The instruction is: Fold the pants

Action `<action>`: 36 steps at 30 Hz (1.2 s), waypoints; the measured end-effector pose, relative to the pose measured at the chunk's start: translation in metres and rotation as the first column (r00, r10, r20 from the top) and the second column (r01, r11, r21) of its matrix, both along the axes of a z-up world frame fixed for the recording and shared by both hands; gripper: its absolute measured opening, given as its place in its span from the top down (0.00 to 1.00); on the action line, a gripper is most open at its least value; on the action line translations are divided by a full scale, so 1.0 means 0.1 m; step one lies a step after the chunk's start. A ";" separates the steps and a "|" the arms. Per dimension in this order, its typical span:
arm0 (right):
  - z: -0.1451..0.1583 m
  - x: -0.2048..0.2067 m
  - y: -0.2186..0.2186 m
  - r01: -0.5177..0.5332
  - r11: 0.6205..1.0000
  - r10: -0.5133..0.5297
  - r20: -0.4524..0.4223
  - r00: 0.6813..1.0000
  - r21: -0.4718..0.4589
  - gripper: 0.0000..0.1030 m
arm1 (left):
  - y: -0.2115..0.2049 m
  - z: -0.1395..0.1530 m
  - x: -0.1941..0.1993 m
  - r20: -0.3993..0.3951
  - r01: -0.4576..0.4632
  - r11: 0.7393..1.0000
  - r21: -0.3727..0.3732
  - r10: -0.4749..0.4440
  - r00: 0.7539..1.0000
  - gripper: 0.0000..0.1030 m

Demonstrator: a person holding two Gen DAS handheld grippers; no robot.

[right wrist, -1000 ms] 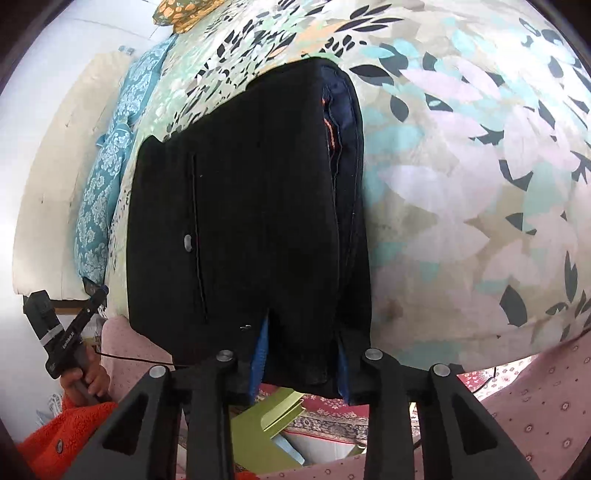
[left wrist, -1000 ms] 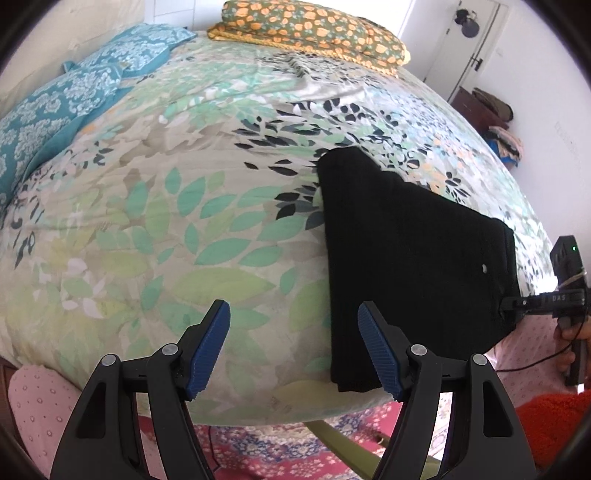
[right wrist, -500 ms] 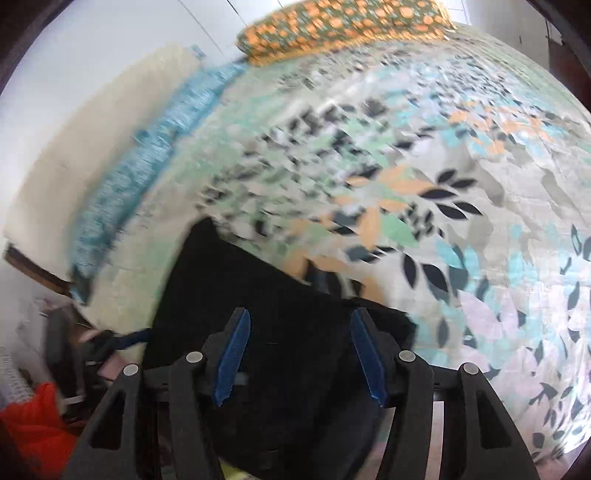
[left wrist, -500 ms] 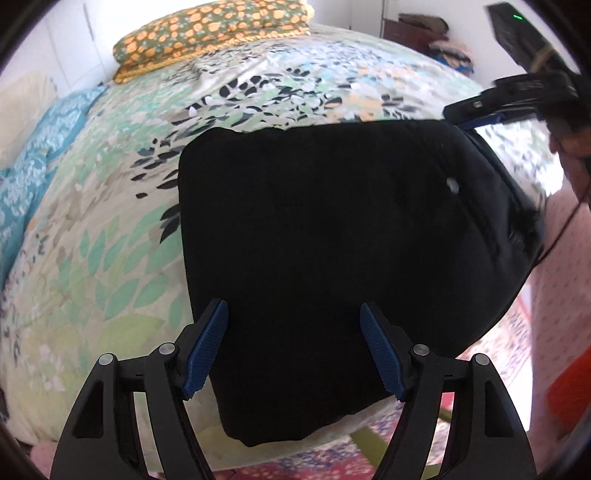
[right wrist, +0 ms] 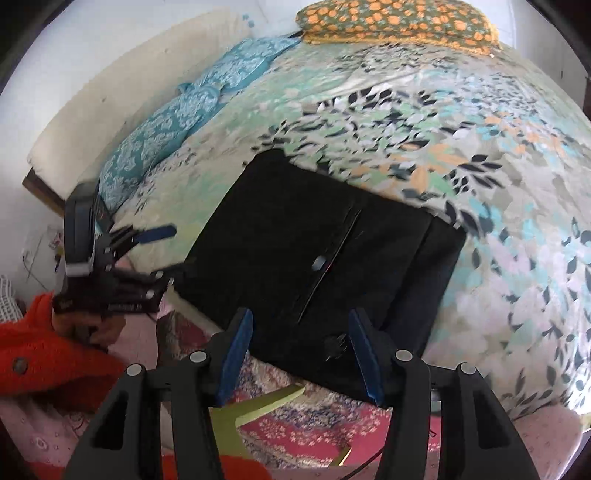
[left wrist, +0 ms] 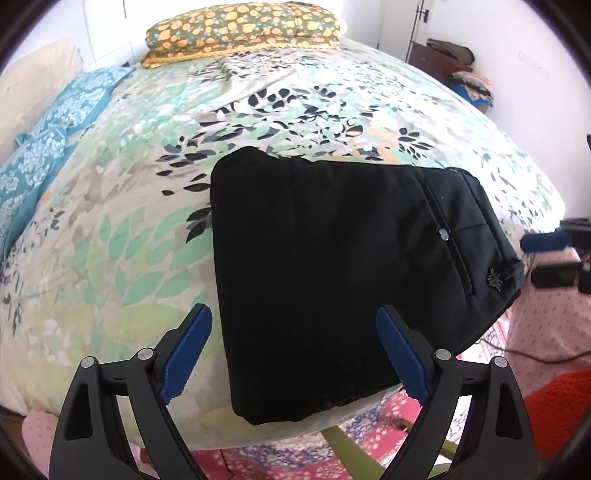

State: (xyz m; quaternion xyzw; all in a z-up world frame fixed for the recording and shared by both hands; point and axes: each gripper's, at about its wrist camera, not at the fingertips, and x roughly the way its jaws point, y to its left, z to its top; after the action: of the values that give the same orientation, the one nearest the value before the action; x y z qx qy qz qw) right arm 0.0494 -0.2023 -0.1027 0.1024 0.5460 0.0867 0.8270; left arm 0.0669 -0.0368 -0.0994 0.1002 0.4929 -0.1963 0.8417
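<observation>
Black pants (left wrist: 351, 277) lie folded into a flat rectangle at the near edge of the leaf-print bed cover (left wrist: 129, 221), back pocket and button facing up. My left gripper (left wrist: 295, 347) hovers over the near left part of the fold. Its jaws are opening and its blue pads (left wrist: 188, 354) touch nothing. My right gripper (right wrist: 301, 350) stands open above the waistband end of the pants (right wrist: 314, 258), with nothing between its fingers. Each view also catches the other tool: the right gripper (left wrist: 539, 258) at the right edge, the left gripper (right wrist: 162, 254) at the left.
An orange-flowered pillow (left wrist: 240, 33) lies at the head of the bed, teal pillows (left wrist: 55, 129) along its left side. Below the bed edge are a red patterned rug (left wrist: 295, 458) and a green frame piece (right wrist: 266, 402). An orange sleeve (right wrist: 48, 362) holds the left tool.
The right gripper came off the pants' near edge, rose and opened. The left gripper moved from over the bare cover to over the pants, its jaws wider.
</observation>
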 end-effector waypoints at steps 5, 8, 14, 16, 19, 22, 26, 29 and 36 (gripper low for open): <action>-0.41 0.02 0.05 0.034 0.996 -0.044 -0.126 0.991 -0.078 0.47 | -0.09 -0.36 0.03 -0.080 0.000 0.991 0.132 0.011 0.997 0.11; -0.42 -0.01 0.07 0.019 0.996 -0.029 -0.121 0.992 -0.088 0.45 | -0.05 -0.31 0.02 -0.066 -0.017 0.993 0.118 0.024 0.998 0.11; -0.41 -0.05 0.06 0.026 0.996 -0.036 -0.119 0.992 -0.082 0.44 | -0.03 -0.30 0.03 -0.056 -0.031 0.990 0.136 0.039 0.998 0.11; -0.39 -0.04 0.09 0.019 0.996 -0.030 -0.119 0.992 -0.089 0.42 | -0.04 -0.30 0.03 -0.053 -0.027 0.989 0.143 0.034 0.998 0.11; -0.39 -0.02 0.11 0.003 0.995 -0.016 -0.124 0.992 -0.102 0.39 | -0.04 -0.30 0.05 -0.053 -0.025 0.989 0.144 0.033 0.998 0.11; -0.33 -0.02 0.09 -0.024 0.996 0.013 -0.132 0.991 -0.080 0.39 | 0.01 -0.27 0.08 -0.059 -0.017 0.991 0.131 0.024 0.998 0.11; -0.09 -0.06 -0.40 0.072 0.997 -0.071 -0.036 0.997 0.029 0.26 | 0.43 -0.10 0.35 -0.058 -0.082 0.996 -0.037 0.080 0.995 0.08; -0.10 -0.09 -0.97 0.206 0.968 -0.211 0.016 0.977 0.146 0.04 | 0.75 -0.17 0.67 -0.178 -0.131 0.971 -0.200 0.095 0.979 0.08; -0.83 0.15 -1.54 0.339 0.840 -0.292 -0.174 0.940 0.423 0.04 | 0.61 -0.56 0.97 -0.323 -0.071 0.965 -0.252 -0.015 0.946 0.08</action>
State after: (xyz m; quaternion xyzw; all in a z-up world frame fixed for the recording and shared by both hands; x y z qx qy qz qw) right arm 0.0642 -0.3560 -0.1853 0.3824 0.5288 0.0670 0.7547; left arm 0.1636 0.0239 -0.1551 -0.0519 0.5949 -0.2609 0.7585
